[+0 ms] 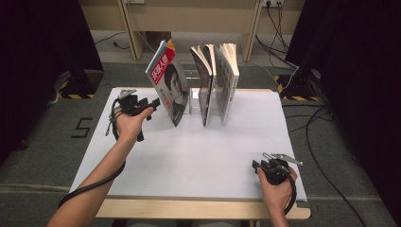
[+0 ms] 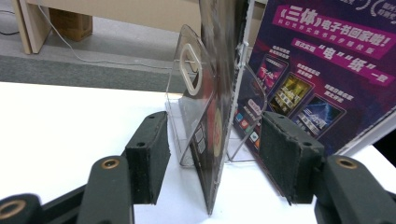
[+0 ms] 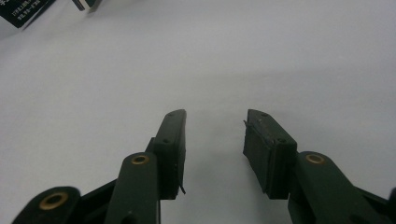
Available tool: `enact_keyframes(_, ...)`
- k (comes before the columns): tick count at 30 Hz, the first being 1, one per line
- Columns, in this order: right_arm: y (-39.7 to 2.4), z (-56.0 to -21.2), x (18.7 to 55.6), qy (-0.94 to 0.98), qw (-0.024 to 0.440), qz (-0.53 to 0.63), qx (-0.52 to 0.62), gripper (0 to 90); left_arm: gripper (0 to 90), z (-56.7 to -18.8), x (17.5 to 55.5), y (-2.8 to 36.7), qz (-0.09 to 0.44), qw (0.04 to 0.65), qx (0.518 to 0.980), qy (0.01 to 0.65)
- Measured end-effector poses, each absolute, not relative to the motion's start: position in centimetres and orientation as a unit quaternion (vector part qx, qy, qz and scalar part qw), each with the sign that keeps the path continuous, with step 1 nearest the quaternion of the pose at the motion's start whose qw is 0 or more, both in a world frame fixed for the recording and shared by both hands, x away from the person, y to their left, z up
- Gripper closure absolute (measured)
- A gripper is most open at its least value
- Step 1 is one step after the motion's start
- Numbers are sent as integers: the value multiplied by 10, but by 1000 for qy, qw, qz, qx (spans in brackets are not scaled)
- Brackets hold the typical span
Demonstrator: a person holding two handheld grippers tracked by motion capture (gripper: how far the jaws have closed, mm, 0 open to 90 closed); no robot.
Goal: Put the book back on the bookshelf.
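My left gripper sits at about ten o'clock on the white table, jaws spread wide with the lower edge of the leaning magazine standing between the pads, neither pad pressing it. That magazine tilts against a clear acrylic rack. My right gripper rests at four o'clock, jaws parted over bare tabletop, gripping nothing

Bright even overhead light, soft shadows, dark edges, slightly blurred close-ups.
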State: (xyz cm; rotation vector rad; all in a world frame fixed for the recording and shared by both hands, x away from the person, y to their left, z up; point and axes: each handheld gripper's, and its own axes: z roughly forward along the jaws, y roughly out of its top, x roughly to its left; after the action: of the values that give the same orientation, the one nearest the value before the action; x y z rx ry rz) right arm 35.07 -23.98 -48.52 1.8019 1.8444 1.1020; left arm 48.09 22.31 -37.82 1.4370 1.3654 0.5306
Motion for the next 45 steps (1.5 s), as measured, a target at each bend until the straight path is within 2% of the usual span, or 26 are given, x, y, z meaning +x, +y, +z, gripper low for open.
enact_keyframes(45, -239, -485, 350, 650, 168, 386, 633, 587, 413, -402, 412, 264, 190, 521, 624, 550)
